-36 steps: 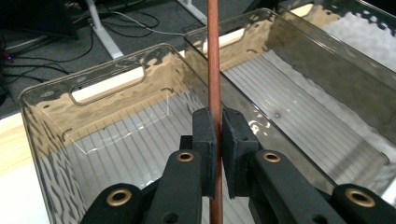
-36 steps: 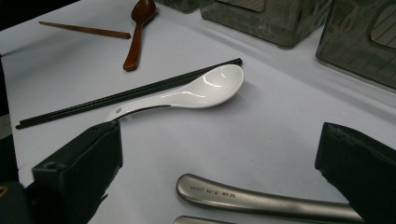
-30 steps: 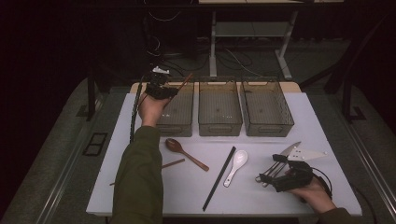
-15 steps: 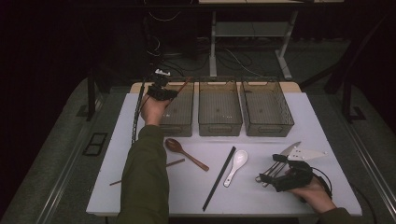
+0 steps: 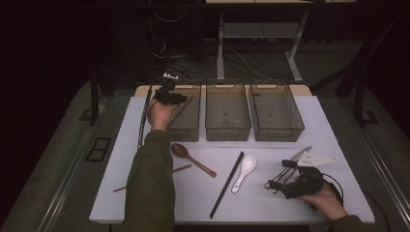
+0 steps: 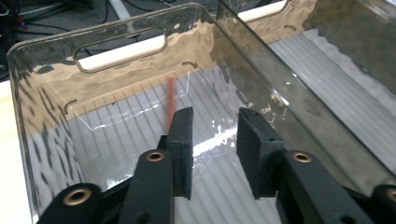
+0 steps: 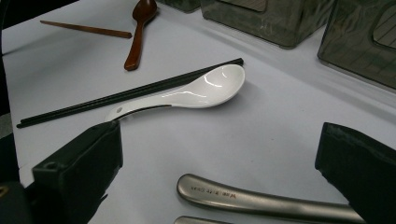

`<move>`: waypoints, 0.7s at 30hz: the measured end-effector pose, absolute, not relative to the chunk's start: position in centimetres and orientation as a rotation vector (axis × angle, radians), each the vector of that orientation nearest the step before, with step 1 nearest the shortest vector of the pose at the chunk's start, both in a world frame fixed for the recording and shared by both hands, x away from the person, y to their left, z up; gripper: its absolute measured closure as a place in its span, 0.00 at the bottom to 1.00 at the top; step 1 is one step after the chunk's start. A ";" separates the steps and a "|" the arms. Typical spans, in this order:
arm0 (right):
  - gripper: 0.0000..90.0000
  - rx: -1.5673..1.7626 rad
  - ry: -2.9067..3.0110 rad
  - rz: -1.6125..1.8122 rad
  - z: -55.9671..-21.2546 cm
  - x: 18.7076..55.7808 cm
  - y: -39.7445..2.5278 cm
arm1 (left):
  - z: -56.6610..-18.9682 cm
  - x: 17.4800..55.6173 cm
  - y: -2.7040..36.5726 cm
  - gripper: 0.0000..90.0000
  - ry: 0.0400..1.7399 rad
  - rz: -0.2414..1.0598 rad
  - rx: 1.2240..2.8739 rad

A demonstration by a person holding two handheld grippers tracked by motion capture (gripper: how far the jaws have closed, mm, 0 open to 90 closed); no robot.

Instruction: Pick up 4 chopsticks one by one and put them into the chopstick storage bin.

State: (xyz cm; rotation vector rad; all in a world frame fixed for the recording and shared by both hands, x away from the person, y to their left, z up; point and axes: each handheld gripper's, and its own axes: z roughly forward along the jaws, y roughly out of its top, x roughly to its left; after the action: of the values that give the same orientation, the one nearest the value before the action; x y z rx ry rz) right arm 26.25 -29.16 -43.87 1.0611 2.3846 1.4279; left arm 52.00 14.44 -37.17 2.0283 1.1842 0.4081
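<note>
Hovering over the left bin: left gripper sits above its far end, jaws apart with nothing between them. In the left gripper view a blurred reddish-brown chopstick stands just beyond the left jaw tip, inside the bin, outside the gap and not clamped. High view shows the same chopstick as a thin diagonal streak across the bin, just right of the hand. Cannot tell whether it touches the bin floor.

Right gripper rests low at the near right of the table, held in the right hand, jaws spread wide. In the right gripper view a metal utensil handle lies on the table between the open jaws, not gripped. High view shows several metal utensils bunched at the jaw tips.

Rest of the table:
- white spoon lying against the black chopsticks, left of the right gripper
- brown wooden spoon near the front of the left bin
- second brown chopstick flat on the table, partly hidden by the left sleeve
- middle bin and right bin side by side beyond
- a white piece just past the right gripper
</note>
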 end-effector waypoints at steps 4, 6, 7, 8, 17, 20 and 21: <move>0.01 1.064 2.384 1.427 -43.9 26.2 -29.2 | -36.7 51.7 14.5 0.65 1.171 0.395 2.012; 0.01 1.065 2.385 1.424 -43.9 26.2 -29.2 | -36.4 51.4 14.6 0.60 1.156 0.395 2.024; 0.01 1.065 2.385 1.424 -43.9 26.2 -29.2 | -36.1 51.3 14.6 0.60 1.141 0.390 2.038; 0.01 1.065 2.383 1.424 -43.9 26.2 -29.2 | -35.9 51.1 14.6 0.58 1.126 0.391 2.049; 0.01 1.083 2.373 1.429 -43.9 26.3 -29.2 | -34.2 49.1 14.2 0.43 1.008 0.382 2.104; 0.01 1.091 2.376 1.421 -44.0 26.3 -29.2 | -33.8 48.3 14.1 0.40 0.979 0.377 2.101; 0.01 1.087 2.377 1.417 -44.0 26.3 -29.2 | -33.7 48.1 14.1 0.40 0.966 0.374 2.099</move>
State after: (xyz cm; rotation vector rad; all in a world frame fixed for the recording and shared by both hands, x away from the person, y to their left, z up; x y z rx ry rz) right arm 26.31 -29.20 -44.00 1.0872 2.3769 1.4172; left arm 48.05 14.08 -33.73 2.0995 0.9656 0.3744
